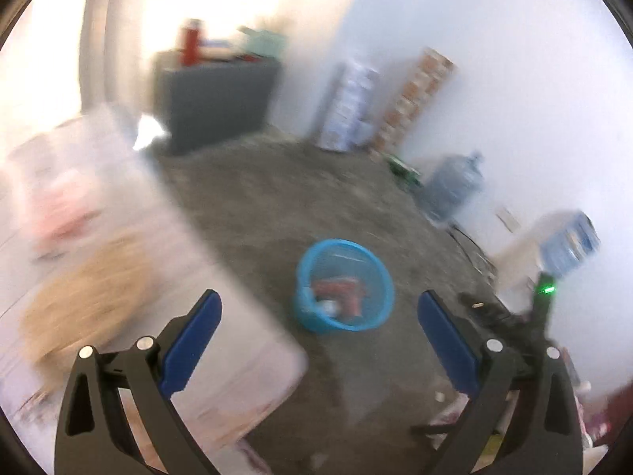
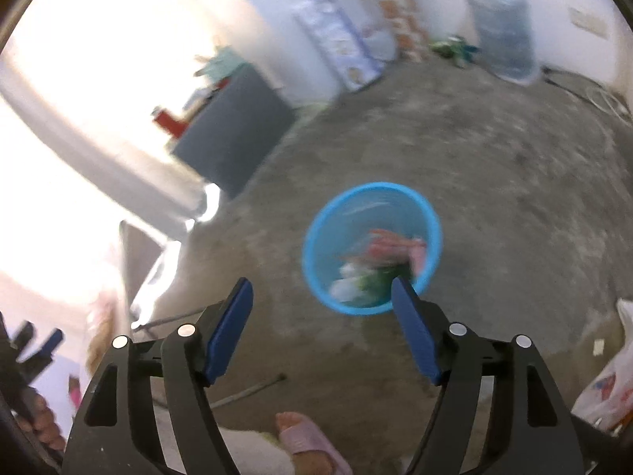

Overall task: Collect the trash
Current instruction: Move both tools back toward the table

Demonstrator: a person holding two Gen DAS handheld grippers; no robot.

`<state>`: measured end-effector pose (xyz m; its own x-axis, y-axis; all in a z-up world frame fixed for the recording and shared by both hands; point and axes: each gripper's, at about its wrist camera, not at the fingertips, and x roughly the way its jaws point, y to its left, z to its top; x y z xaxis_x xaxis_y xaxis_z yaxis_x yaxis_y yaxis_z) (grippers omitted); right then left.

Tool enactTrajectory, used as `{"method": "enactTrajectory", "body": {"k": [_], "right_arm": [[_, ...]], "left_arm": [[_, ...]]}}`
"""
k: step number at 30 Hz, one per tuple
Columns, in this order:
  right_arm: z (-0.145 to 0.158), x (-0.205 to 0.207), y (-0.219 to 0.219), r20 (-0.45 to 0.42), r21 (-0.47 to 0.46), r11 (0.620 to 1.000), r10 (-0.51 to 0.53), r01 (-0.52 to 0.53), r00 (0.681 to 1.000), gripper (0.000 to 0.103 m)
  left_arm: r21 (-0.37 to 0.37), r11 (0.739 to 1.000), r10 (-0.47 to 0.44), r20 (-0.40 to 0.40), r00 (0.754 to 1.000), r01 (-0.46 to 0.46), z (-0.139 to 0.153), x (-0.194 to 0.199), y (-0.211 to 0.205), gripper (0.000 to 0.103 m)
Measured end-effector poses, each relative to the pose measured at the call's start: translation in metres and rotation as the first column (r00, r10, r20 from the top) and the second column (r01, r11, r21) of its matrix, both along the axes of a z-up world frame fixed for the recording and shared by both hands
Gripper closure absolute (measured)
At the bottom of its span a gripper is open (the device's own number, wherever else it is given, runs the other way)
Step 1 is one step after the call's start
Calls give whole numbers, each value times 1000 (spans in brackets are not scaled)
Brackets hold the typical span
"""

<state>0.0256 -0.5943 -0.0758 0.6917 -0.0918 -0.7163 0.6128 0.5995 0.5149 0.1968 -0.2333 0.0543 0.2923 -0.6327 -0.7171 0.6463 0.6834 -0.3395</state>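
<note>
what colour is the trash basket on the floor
Light blue basket, clearest in the right wrist view.

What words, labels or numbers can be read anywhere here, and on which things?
None can be read; both views are blurred.
Tall white-blue pack against the wall: printing, too blurred.
Orange patterned stack: markings, unreadable.
Blue box at the right: print, unreadable.
White bag on the floor: red and blue marks, not legible.
Water jug, blue bin: no text visible.
</note>
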Motion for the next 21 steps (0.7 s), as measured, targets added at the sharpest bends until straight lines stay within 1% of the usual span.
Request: {"method": "enactTrajectory", "body": {"k": [3,5,6,7,9,11,13,15,18,20,21], "right_arm": [[23,31,29,26,-18,995,101,-100,995,33],[40,56,55,42,-41,982,187,-185,982,30],[50,74,72,51,-53,969,246,-243,968,29],[58,90,89,62,-61,954,298,-294,953,29],[68,120,117,72,-69,924,380,-376,922,27],[74,148,144,61,-69,892,451,-447,891,27],[77,181,174,56,-54,849,528,-525,847,27],[75,211,198,40,-36,816,578,-577,815,27],[64,254,228,5,-16,779,627,-627,779,27],[52,277,241,-63,-53,775,627,-630,776,27],[46,286,245,-90,-51,776,623,-628,777,27]], "left_arm": [[-10,993,122,22,992,-121,-2,0,62,6],[-16,978,210,34,977,-209,-5,-1,106,6],[-19,964,265,39,963,-265,-7,-2,131,6],[-27,954,299,34,954,-299,-10,-2,147,6],[-42,924,380,3,925,-379,-17,-2,185,6],[-53,899,434,-30,901,-435,-26,-3,211,6],[-62,881,465,-60,883,-469,-34,0,234,6],[-52,872,484,-59,873,-487,-39,-1,245,6],[-35,860,507,-51,860,-509,-47,-2,265,6],[-46,856,512,-69,856,-515,-52,-1,280,6],[-49,854,514,-80,854,-519,-55,-1,283,6]]}}
